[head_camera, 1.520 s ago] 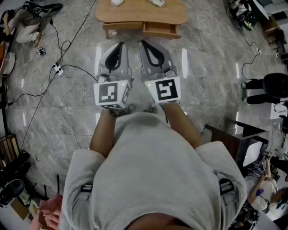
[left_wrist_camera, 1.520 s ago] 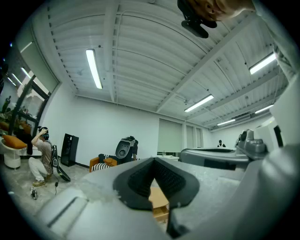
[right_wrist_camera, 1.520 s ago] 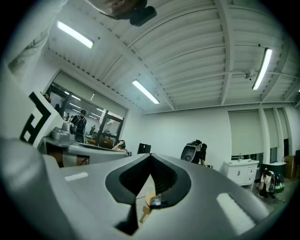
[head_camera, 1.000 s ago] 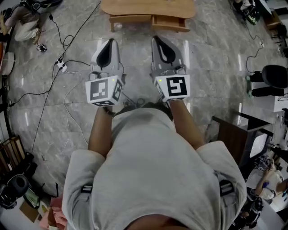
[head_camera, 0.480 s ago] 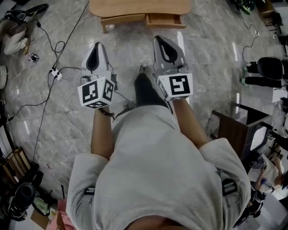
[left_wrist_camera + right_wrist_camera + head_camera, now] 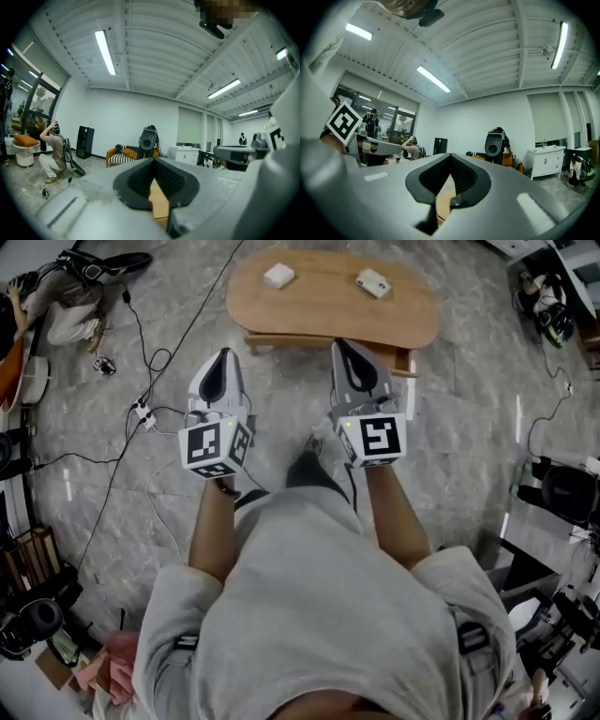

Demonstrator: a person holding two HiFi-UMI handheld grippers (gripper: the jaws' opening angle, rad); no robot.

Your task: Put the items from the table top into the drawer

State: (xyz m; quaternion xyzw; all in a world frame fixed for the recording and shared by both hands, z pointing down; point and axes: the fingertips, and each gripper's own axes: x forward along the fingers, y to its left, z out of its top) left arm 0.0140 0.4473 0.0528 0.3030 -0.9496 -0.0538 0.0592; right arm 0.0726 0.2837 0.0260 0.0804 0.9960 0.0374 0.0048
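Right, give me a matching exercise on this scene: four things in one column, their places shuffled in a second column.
Things
1. white square item
2. white oblong item
3. power strip
4. right gripper

Places
A. on the floor, left of the left gripper
B. on the right half of the table top
C. in the air, jaws together, pointing toward the table top
D. on the left half of the table top

Pairs: 1-D, 2-B, 3-A, 4-C
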